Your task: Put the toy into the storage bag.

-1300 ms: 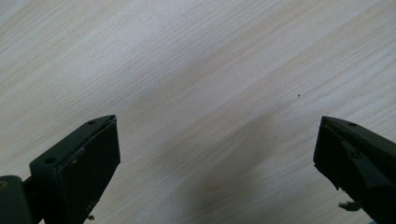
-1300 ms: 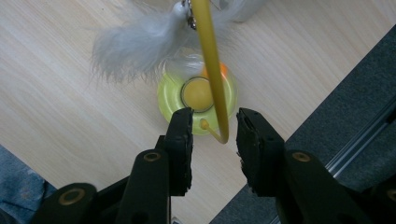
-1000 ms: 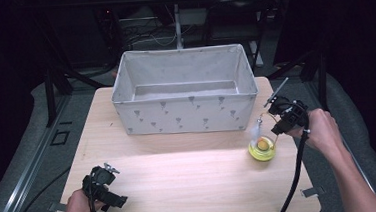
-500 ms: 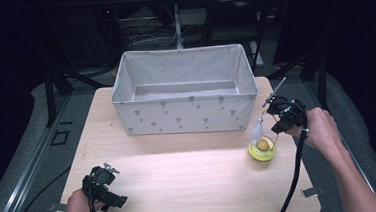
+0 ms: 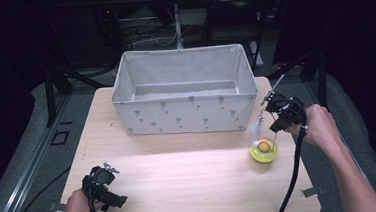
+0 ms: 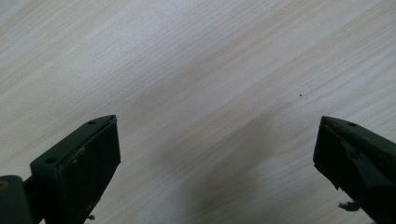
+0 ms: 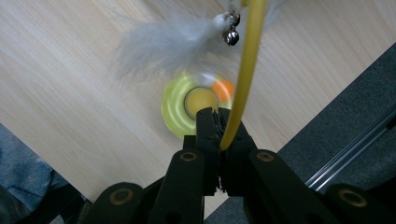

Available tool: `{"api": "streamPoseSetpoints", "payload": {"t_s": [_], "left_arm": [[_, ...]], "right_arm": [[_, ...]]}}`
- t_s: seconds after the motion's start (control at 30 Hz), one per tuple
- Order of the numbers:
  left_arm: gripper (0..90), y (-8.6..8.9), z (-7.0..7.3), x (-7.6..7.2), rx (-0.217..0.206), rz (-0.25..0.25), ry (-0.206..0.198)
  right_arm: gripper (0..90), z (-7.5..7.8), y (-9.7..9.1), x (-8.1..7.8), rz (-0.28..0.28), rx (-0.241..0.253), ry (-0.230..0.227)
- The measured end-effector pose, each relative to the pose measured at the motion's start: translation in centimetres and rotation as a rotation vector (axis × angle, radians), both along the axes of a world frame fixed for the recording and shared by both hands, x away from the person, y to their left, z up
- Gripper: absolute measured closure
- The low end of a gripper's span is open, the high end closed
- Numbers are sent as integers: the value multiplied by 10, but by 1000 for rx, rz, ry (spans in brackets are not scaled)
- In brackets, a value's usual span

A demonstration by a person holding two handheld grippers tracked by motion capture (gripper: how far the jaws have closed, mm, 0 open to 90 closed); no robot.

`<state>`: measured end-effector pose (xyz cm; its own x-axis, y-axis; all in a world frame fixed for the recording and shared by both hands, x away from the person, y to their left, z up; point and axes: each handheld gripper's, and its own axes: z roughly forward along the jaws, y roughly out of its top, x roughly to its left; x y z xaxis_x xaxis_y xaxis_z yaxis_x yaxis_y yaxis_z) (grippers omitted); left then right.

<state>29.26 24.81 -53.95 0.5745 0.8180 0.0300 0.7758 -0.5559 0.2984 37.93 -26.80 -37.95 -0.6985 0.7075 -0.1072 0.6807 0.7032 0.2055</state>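
We noted right gripper [image 7: 219,126] clamped on yellow wand [image 7: 243,79] above yellow-green disc [image 5: 264,151] near table's [image 5: 191,181] right edge. Left gripper [image 6: 215,154] jaws wide, near-left corner.

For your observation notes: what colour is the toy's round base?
Yellow-green round base, clearest in the right gripper view.

— High view: set above the near edge of the table [image 5: 191,181], facing forward and down, far enough to take in all four corners?

— Yes. Left gripper view: close over bare wood by the near left corner, looking down. Right gripper view: close too, looking down near the right edge. Shared with the high view: the yellow disc toy [image 7: 196,105].
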Motion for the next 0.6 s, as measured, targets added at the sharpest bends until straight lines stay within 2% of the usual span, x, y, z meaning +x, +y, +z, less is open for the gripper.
{"api": "streamPoseSetpoints", "payload": {"t_s": [0.3,0.53,0.6], "left_arm": [[8,0,0,0,-1,1,-1],[7,0,0,0,-1,-3,-1],[7,0,0,0,-2,1,-1]], "right_arm": [[881,11,3,1,15,-4,-1],[881,20,6,3,29,-13,-15],[881,27,8,5,29,-14,-27]]}}
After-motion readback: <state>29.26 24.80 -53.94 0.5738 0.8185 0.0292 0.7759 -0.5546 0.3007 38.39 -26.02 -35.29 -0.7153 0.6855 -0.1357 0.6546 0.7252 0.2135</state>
